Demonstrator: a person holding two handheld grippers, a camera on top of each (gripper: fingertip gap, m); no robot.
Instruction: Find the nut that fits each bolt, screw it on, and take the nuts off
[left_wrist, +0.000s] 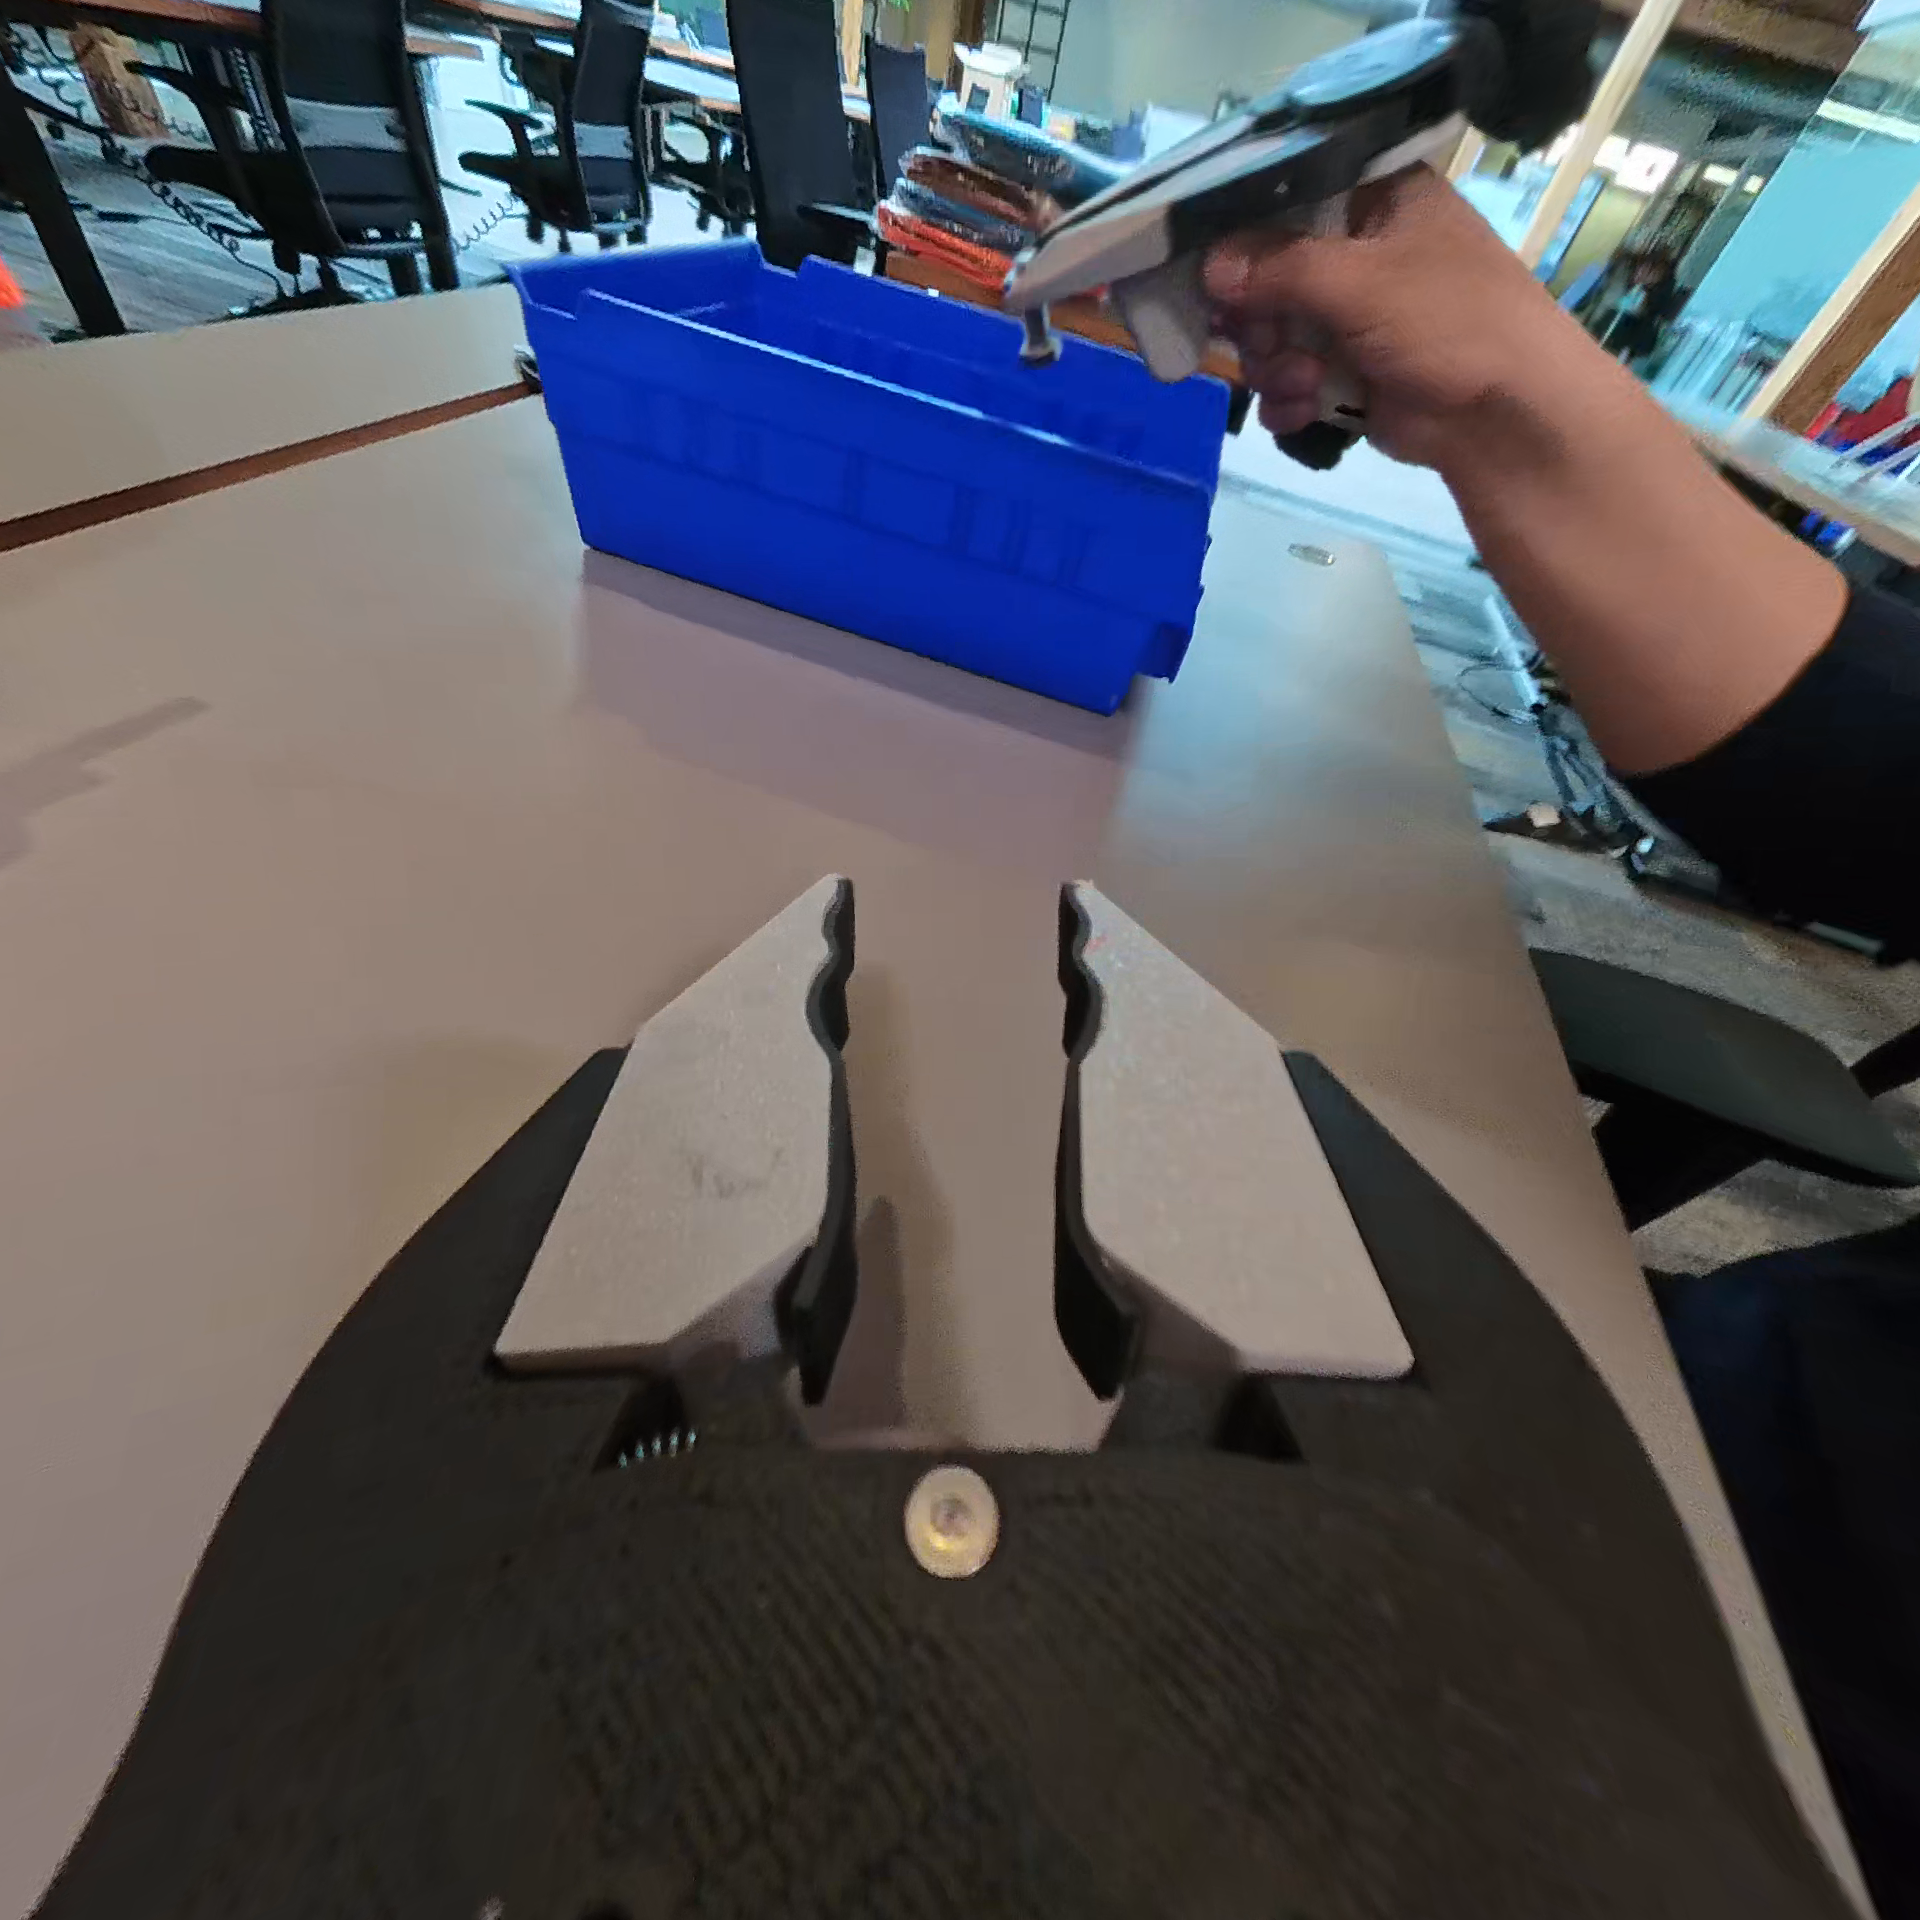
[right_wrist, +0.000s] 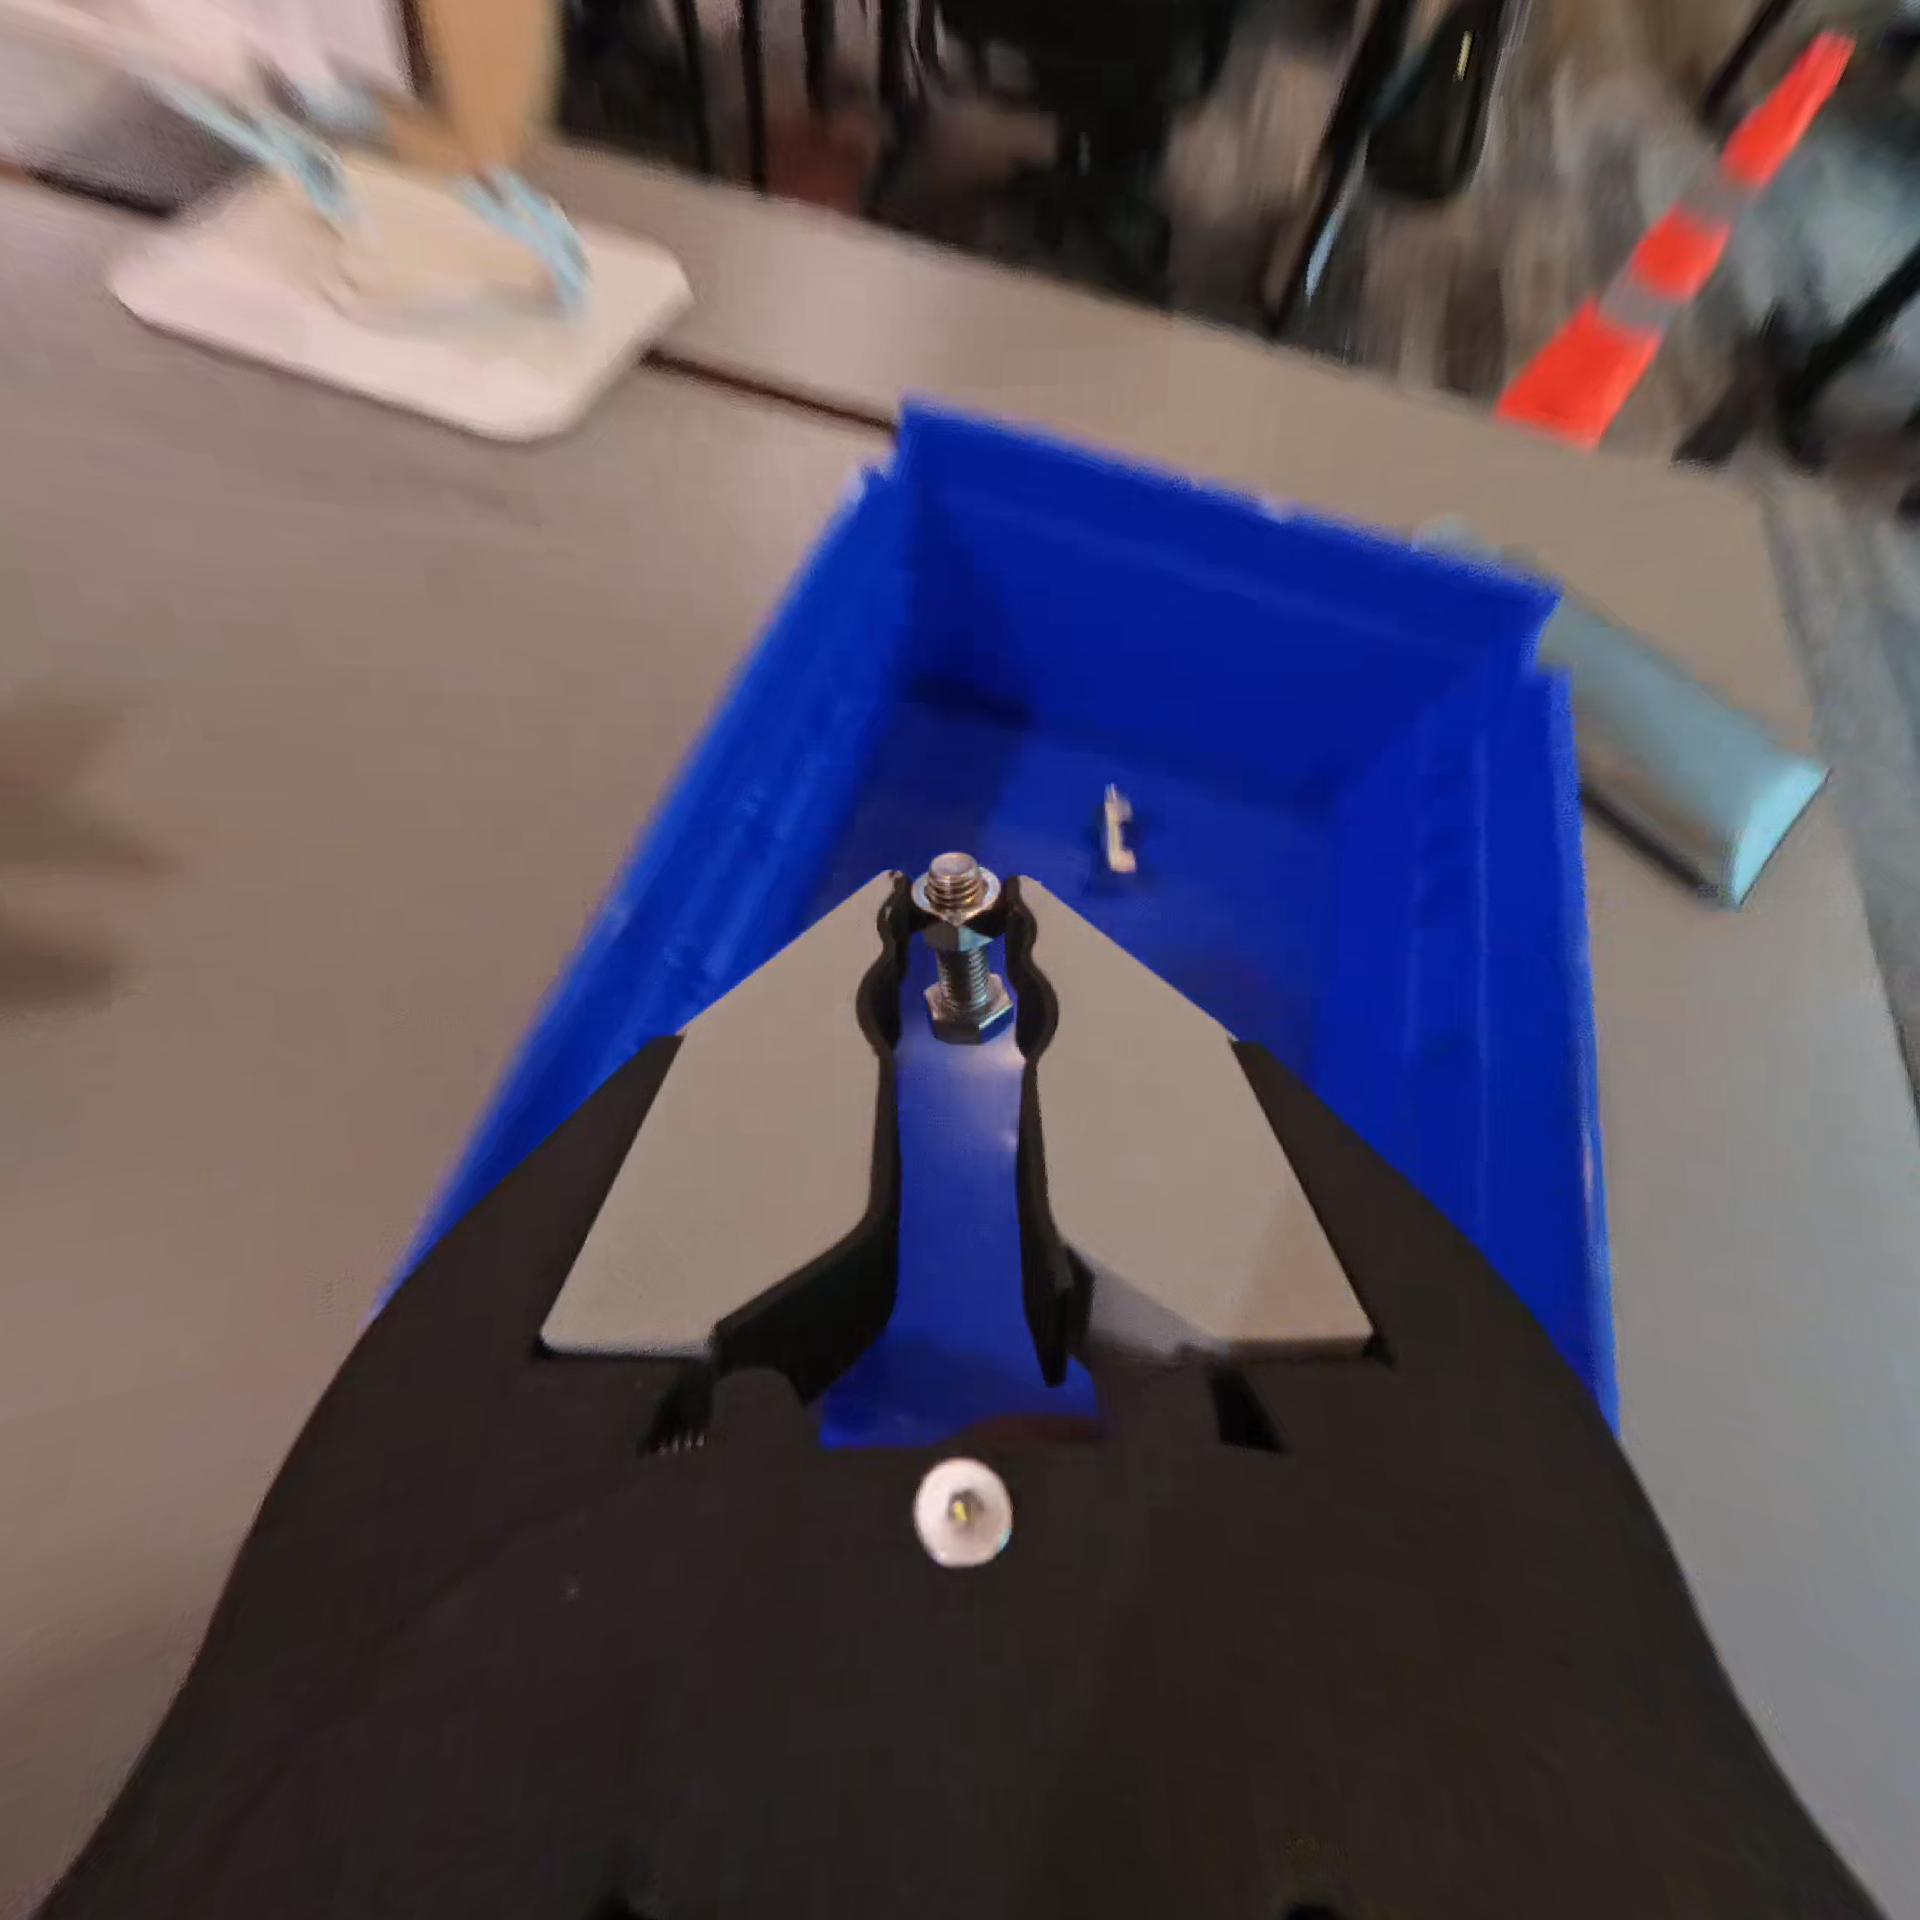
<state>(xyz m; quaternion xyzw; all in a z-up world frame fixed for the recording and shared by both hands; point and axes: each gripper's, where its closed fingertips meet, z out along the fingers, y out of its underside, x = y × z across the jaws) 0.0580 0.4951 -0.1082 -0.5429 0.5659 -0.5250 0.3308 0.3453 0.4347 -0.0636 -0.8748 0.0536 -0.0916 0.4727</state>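
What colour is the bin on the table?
The bin is solid blue; the left wrist view shows it best.

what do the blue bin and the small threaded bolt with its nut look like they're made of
Blue open-topped bin: most likely moulded plastic, judging by its uniform saturated colour, ribbed walls and slight sheen. Small silver bolt and hex nut, pinched at the right gripper tips: bare metal, probably steel, with bright grey reflective threads and facets; plating cannot be told.
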